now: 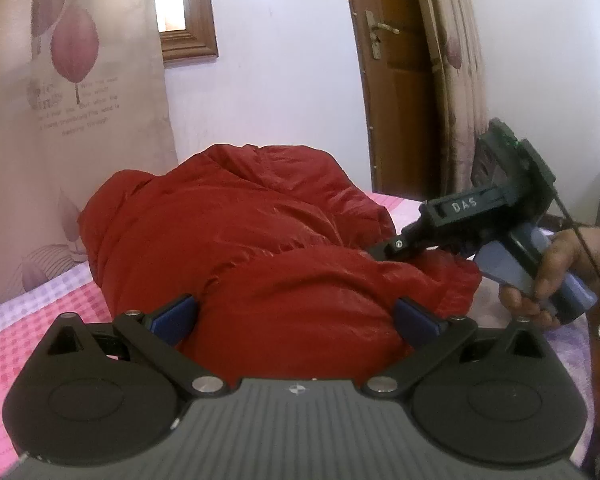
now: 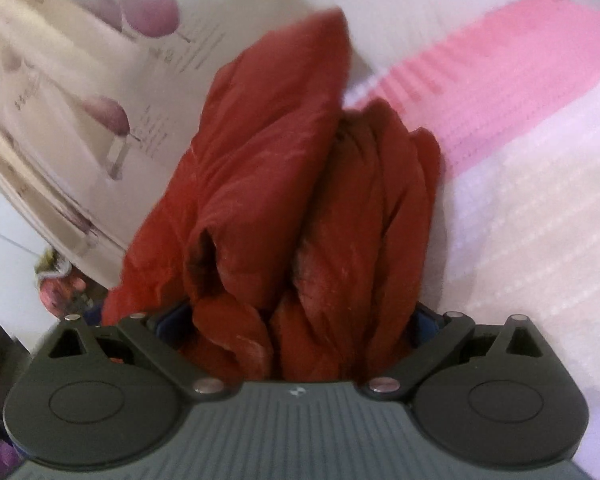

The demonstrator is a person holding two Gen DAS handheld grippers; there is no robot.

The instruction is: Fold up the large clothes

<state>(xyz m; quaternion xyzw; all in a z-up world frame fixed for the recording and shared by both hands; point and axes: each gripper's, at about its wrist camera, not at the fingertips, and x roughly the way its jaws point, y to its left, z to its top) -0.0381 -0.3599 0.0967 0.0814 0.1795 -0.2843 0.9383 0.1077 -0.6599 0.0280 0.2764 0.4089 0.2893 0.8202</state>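
Observation:
A bulky red padded jacket (image 1: 228,232) lies heaped on the bed. My left gripper (image 1: 296,314) is pushed against its near edge, open, with its blue pads (image 1: 178,312) wide apart and a puffy fold bulging between them. In the left wrist view my right gripper (image 1: 396,246), held by a hand (image 1: 556,268), reaches into the jacket's right side. In the blurred right wrist view the right gripper (image 2: 298,318) is also open wide, and bunched folds of the jacket (image 2: 284,184) fill the gap between its fingers.
The bed has a pink and white patterned sheet (image 1: 32,312). A curtain with a leaf print (image 1: 68,80) hangs behind on the left. A wooden door (image 1: 396,92) and a second curtain (image 1: 456,60) stand at the back right.

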